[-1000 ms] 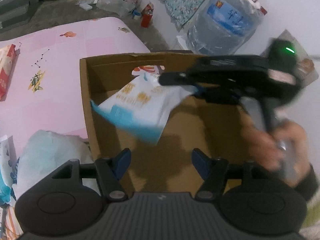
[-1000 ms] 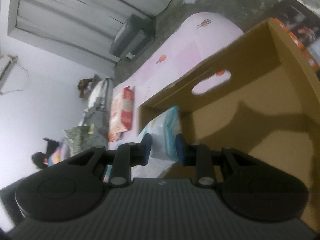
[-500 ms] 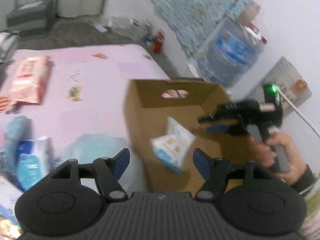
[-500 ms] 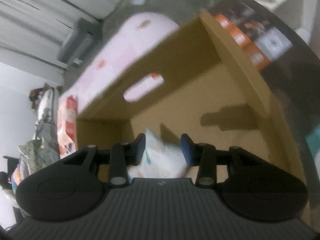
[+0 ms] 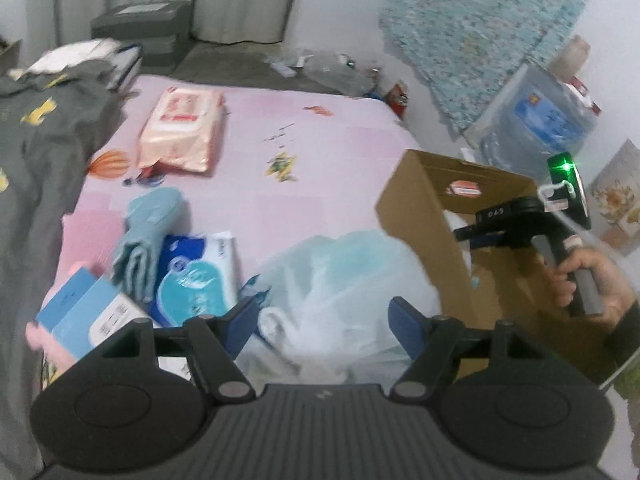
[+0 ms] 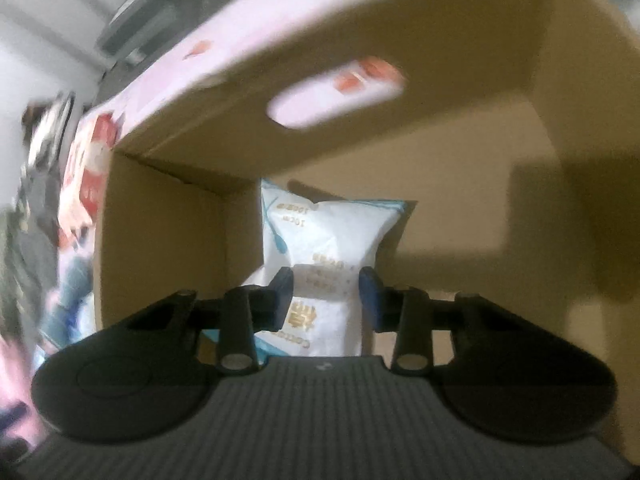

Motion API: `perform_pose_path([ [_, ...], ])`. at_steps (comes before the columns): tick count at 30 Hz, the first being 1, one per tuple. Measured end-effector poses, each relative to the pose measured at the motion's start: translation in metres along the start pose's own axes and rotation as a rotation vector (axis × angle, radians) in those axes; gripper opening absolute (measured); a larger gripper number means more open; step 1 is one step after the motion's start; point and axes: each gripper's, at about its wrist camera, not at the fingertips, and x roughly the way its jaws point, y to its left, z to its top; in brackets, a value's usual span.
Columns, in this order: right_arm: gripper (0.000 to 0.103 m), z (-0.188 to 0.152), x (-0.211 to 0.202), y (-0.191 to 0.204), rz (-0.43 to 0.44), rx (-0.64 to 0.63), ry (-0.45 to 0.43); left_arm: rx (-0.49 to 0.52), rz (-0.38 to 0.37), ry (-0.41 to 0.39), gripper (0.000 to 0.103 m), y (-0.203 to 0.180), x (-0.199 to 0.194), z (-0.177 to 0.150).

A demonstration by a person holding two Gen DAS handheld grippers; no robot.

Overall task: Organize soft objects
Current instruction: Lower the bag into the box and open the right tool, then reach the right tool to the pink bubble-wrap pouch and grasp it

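A brown cardboard box [image 5: 416, 204] stands at the right of the pink bed. My right gripper [image 6: 326, 294] is open inside the box [image 6: 360, 60], just above a white and blue soft pack [image 6: 332, 236] lying on the box floor. It also shows in the left wrist view [image 5: 464, 236] over the box. My left gripper [image 5: 322, 316] is open and empty above a translucent plastic bag [image 5: 344, 272] beside the box. A blue and white tissue pack [image 5: 196, 276], a light blue folded cloth [image 5: 148, 236] and a pink wipes pack [image 5: 180, 128] lie on the bed.
A grey garment [image 5: 44, 152] covers the bed's left side. A blue and white carton [image 5: 88, 320] lies at the near left. A large water bottle [image 5: 540, 120] and a patterned cloth [image 5: 480, 28] stand against the right wall. Grey storage boxes [image 5: 140, 28] sit at the back.
My right gripper opened and let go of the white and blue pack, which now lies in the box. My left gripper swung left, away from the box, over the plastic bag.
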Motion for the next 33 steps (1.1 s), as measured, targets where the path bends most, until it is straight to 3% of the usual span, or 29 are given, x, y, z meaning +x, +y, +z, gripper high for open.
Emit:
perform_pose_path([
  [4, 0.035, 0.007, 0.011, 0.020, 0.001, -0.107, -0.017, -0.032, -0.001, -0.005, 0.074, 0.013, -0.001, -0.007],
  [9, 0.036, 0.004, 0.015, 0.050, -0.086, -0.336, -0.148, -0.040, 0.001, -0.006, 0.078, 0.016, 0.000, -0.015],
  [12, 0.036, 0.023, 0.009, 0.038, -0.074, -0.286, -0.152, -0.041, 0.001, -0.006, 0.078, 0.016, 0.000, -0.020],
  [14, 0.036, 0.026, -0.005, 0.027, 0.023, -0.171, -0.157, -0.032, 0.012, -0.016, 0.078, 0.016, -0.001, -0.022],
  [16, 0.025, 0.025, -0.019, 0.018, 0.138, -0.101, -0.154, -0.027, 0.018, -0.025, 0.079, 0.016, -0.003, -0.023],
  [18, 0.018, 0.018, -0.025, 0.019, 0.183, -0.105, -0.155, -0.032, 0.020, -0.030, 0.079, 0.018, -0.004, -0.024],
  [24, 0.009, 0.006, 0.016, 0.018, 0.139, -0.102, -0.065, -0.049, 0.039, -0.039, 0.079, 0.024, -0.009, -0.032],
  [33, 0.012, 0.000, -0.030, 0.017, 0.227, -0.052, -0.112, -0.047, 0.114, -0.118, 0.086, 0.044, -0.036, -0.050],
])
